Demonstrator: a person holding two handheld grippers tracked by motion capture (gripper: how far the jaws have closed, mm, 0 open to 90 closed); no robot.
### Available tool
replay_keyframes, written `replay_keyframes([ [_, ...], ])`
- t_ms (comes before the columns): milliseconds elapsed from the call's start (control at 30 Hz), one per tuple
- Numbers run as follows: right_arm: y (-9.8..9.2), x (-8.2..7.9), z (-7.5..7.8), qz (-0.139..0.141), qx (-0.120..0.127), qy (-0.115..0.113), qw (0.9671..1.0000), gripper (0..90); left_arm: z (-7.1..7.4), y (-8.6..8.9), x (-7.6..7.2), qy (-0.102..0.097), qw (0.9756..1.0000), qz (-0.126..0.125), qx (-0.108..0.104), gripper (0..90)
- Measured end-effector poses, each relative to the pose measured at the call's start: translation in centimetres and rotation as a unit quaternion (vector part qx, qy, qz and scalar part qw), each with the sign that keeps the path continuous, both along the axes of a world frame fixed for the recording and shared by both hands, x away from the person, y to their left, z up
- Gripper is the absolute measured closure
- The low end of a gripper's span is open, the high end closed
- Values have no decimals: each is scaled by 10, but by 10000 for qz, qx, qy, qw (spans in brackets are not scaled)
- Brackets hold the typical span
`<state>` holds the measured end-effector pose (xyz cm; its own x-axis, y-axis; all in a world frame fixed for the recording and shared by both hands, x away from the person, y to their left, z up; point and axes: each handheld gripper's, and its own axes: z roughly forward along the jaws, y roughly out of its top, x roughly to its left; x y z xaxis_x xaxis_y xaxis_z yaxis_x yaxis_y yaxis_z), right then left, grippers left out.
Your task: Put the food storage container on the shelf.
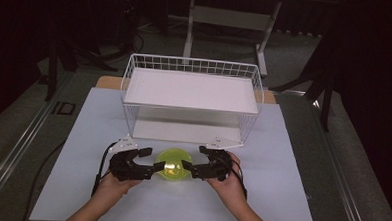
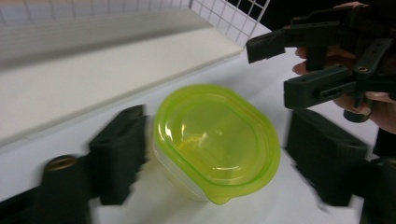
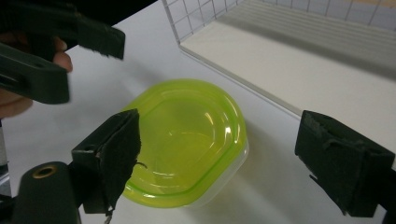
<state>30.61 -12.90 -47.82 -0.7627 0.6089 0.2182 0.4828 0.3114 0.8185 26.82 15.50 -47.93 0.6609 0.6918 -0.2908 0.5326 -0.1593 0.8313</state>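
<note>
Closing in w/ both open grippers, left gripper (image 1: 149, 159) & right gripper (image 1: 191, 164), on a lidded green container (image 1: 173, 170) sitting on the table (image 1: 280, 194) before the wire rack (image 1: 192, 98). I judge it light, slick, flexible plastic; grip opposite rim edges.

Container (image 2: 217, 140): translucent lime-green plastic lid, glossy, smooth, catching highlights; base clear plastic. Left gripper (image 1: 149, 164) and right gripper (image 1: 190, 164): matt black plastic bodies, jaw pads (image 3: 343, 165) black, rough and foam-like with frayed edges, brass-coloured metal insert in the body. Basket (image 1: 193, 66): thin white coated wire mesh. Shelf boards (image 1: 191, 90) inside: white, matt, smooth. Table top (image 1: 281, 169): white, matt, smooth sheet.
</note>
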Motion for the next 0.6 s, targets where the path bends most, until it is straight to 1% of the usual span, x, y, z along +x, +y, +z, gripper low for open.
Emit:
replay_keyframes([
  [33,0,0,0,0,0,0,10000,148,0,0,0,0,10000,0,0,312],
  [67,1,1,-2,7,-51,42,10000,213,-3,1,3,65,9999,116,-63,334],
  [100,1,1,-2,7,-51,42,10000,213,-3,1,3,65,9999,116,-63,348],
  [133,1,2,-5,11,-33,154,9999,270,-6,3,7,209,9994,232,-162,372],
  [200,2,2,-9,-20,-77,216,9997,334,-10,3,10,364,9987,341,-140,378],
  [233,1,3,-11,-90,-125,233,9996,345,-10,3,10,364,9987,341,-140,394],
  [267,1,3,-13,-131,-113,277,9995,361,-15,1,13,579,9976,389,-48,397],
  [300,1,3,-13,-131,-113,277,9995,361,-15,1,13,579,9976,389,-48,406],
  [333,0,4,-16,-216,-151,356,9990,397,-17,1,14,676,9971,355,-44,437],
  [367,-1,4,-18,-206,-113,401,9989,406,-19,0,14,709,9969,332,-72,480],
  [400,-1,4,-19,-208,-100,472,9986,420,-22,-1,11,742,9965,376,0,495],
  [433,-1,4,-19,-208,-100,472,9986,420,-22,-1,11,742,9965,376,0,516],
  [467,0,3,-21,-229,-150,510,9983,437,-25,-1,11,904,9952,356,-130,539],
  [500,0,4,-22,-198,-140,572,9981,445,-26,-1,11,928,9949,376,-86,544],
  [533,1,4,-24,-212,-146,593,9979,451,-27,0,12,1009,9941,386,-95,550],
  [567,1,4,-24,-212,-146,593,9979,451,-27,0,12,1009,9941,386,-95,585],
  [600,1,4,-24,-211,-126,615,9978,462,-28,1,13,1098,9932,357,-145,585],
])
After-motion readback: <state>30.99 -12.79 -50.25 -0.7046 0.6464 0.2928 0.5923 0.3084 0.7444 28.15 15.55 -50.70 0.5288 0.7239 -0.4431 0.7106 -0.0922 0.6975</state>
